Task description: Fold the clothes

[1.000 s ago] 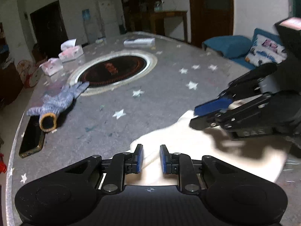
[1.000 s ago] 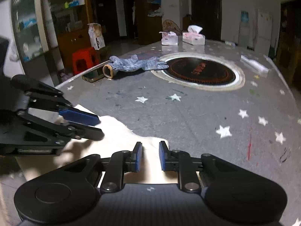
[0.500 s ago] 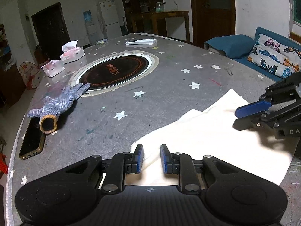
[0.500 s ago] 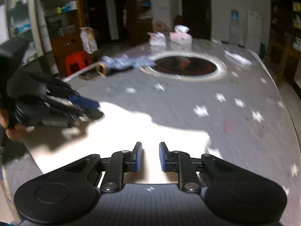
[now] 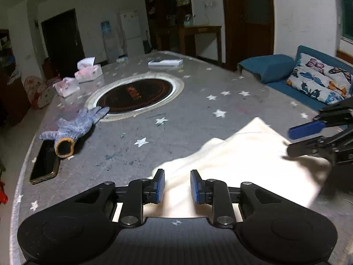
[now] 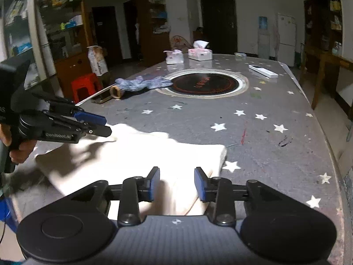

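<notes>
A cream-white garment (image 5: 238, 163) lies folded flat on the near end of the grey star-patterned table (image 5: 194, 114); it also shows in the right wrist view (image 6: 136, 154). My left gripper (image 5: 177, 186) is open, its jaws just above the garment's left edge, holding nothing. My right gripper (image 6: 177, 184) is open over the garment's right edge, holding nothing. Each gripper shows in the other's view, the right gripper (image 5: 308, 139) at the far right, the left gripper (image 6: 94, 125) at the left, both open over the cloth.
A blue knitted glove (image 5: 75, 128) and a phone (image 5: 45, 165) lie at the table's left edge. A round black cooktop (image 5: 135, 93) sits mid-table, with tissue boxes (image 5: 88, 72) and a white remote (image 5: 165, 63) beyond. A blue sofa (image 5: 297, 77) stands to the right.
Both grippers opened wider. The right gripper swung away to the garment's right side, and the garment now lies spread flat between them.
</notes>
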A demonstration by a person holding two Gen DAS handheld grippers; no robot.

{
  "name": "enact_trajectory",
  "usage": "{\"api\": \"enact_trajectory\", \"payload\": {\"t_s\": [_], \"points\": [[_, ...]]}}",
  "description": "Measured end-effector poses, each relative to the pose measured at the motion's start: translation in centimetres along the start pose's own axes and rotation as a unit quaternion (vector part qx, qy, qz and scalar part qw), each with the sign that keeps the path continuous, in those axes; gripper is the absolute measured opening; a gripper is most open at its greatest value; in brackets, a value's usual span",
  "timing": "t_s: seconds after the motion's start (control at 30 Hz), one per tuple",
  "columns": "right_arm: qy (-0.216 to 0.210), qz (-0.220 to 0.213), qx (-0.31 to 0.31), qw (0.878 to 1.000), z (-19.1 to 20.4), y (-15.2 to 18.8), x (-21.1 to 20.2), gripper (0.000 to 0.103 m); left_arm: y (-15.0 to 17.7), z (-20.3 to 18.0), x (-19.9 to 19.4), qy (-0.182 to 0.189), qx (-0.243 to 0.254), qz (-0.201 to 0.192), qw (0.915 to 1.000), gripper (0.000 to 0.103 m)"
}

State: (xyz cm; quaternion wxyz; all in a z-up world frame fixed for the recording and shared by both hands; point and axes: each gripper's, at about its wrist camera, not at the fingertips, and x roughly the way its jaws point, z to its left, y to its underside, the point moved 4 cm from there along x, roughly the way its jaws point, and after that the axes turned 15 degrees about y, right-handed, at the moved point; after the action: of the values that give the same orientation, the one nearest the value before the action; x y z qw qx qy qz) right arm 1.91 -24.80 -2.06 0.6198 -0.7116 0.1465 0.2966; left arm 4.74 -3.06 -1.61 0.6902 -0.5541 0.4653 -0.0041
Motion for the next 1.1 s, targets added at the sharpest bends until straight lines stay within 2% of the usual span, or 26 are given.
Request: {"api": "enact_trajectory", "payload": {"t_s": [0.07, 0.17, 0.2, 0.33, 0.47, 0.53, 0.6, 0.67, 0.83, 0.97, 1.1], "points": [[-0.006, -0.006, -0.011, 1.000, 0.7, 0.2, -0.6, 0.045, 0.3, -1.0, -1.3, 0.004, 0.007, -0.008, 0.9999, 0.028], [-0.013, -0.014, -0.028, 0.999, 1.9, 0.4, -1.0, 0.047, 1.7, -2.5, -3.1, 0.011, 0.011, -0.017, 0.9997, 0.028], [-0.018, -0.016, -0.032, 0.999, 2.2, 0.5, -1.0, 0.051, 2.1, -2.9, -3.6, 0.013, 0.009, -0.020, 0.9997, 0.028], [-0.034, -0.021, -0.047, 0.998, 3.8, 1.0, -1.0, 0.055, 3.6, -3.4, -3.8, 0.011, 0.000, -0.018, 0.9998, 0.028], [-0.045, -0.027, -0.068, 0.996, 5.3, 1.7, -1.0, 0.068, 5.1, -3.9, -4.1, 0.008, -0.010, -0.015, 0.9998, 0.028], [-0.040, -0.027, -0.085, 0.995, 5.8, 2.1, -0.9, 0.070, 5.8, -3.9, -4.1, 0.007, -0.016, -0.015, 0.9997, 0.029], [-0.032, -0.027, -0.098, 0.994, 6.1, 2.6, -0.7, 0.077, 6.2, -3.7, -4.1, 0.005, -0.019, -0.018, 0.9997, 0.031], [-0.026, -0.021, -0.093, 0.995, 5.8, 3.0, -0.4, 0.083, 6.5, -3.6, -4.2, 0.000, -0.019, -0.021, 0.9996, 0.034], [-0.023, -0.021, -0.078, 0.996, 5.2, 3.2, -0.2, 0.090, 6.4, -3.7, -4.7, 0.001, -0.029, -0.026, 0.9992, 0.036], [-0.014, -0.016, -0.063, 0.998, 4.7, 3.3, 0.2, 0.103, 5.6, -4.6, -5.3, 0.015, -0.031, -0.044, 0.9984, 0.038], [-0.016, -0.014, -0.046, 0.999, 4.3, 3.3, 0.6, 0.103, 4.9, -5.2, -4.6, 0.028, -0.035, -0.053, 0.9976, 0.040]]}}
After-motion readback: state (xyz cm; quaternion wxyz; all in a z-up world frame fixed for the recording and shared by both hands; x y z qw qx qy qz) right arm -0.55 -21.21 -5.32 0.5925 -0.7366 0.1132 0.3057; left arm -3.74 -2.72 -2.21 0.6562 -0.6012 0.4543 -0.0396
